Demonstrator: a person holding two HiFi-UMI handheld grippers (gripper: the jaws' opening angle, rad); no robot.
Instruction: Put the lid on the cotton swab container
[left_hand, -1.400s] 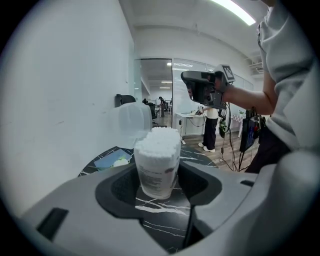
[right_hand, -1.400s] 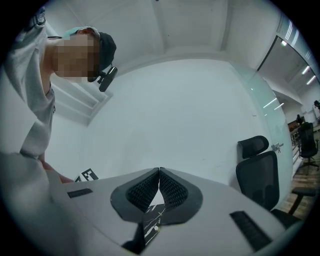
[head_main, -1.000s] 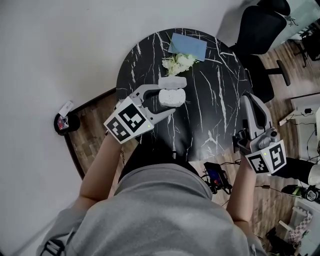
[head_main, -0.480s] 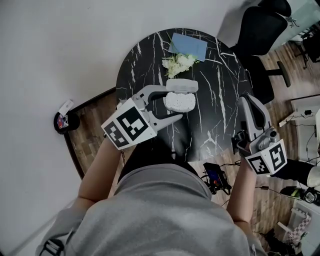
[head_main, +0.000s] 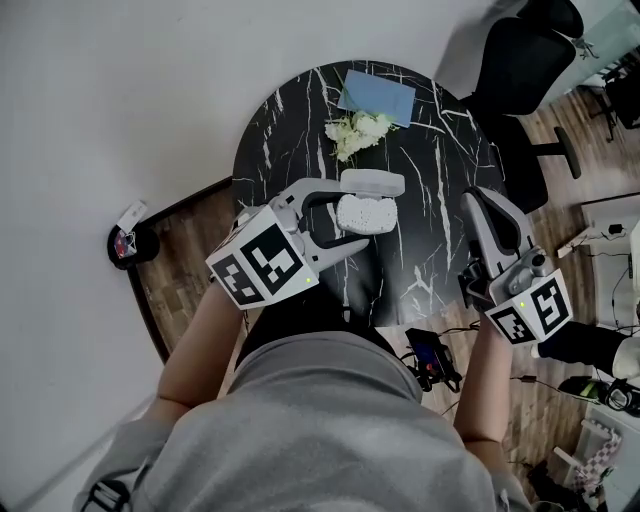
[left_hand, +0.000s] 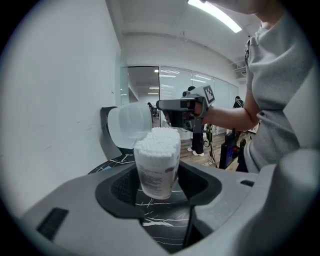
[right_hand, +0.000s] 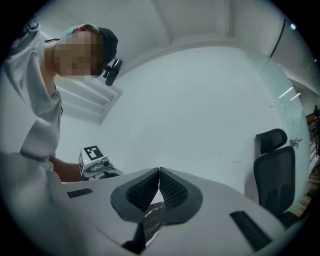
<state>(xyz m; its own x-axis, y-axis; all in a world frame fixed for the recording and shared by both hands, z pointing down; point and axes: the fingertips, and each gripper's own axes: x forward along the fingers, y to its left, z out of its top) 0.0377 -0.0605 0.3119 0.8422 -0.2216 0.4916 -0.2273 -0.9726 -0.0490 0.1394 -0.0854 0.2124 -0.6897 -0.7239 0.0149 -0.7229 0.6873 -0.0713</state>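
The cotton swab container (head_main: 366, 213) is a small clear tub packed with white swabs, and my left gripper (head_main: 352, 214) is shut on it above the black marble table (head_main: 440, 170). In the left gripper view the container (left_hand: 158, 160) stands upright between the pads. Its translucent lid (left_hand: 129, 126) hangs tilted open at the far side; in the head view the lid (head_main: 372, 183) lies against the tub's far edge. My right gripper (head_main: 477, 208) is shut and empty over the table's right edge, apart from the tub. Its pads (right_hand: 170, 190) touch.
White flowers (head_main: 356, 130) and a blue cloth (head_main: 376, 92) lie at the table's far side. A black office chair (head_main: 525, 60) stands at the back right. A dark device with cables (head_main: 432, 352) lies on the wooden floor near my legs.
My left gripper carried the container, its lid moving with it, to the right and a little nearer. The right gripper shifted slightly left over the table edge.
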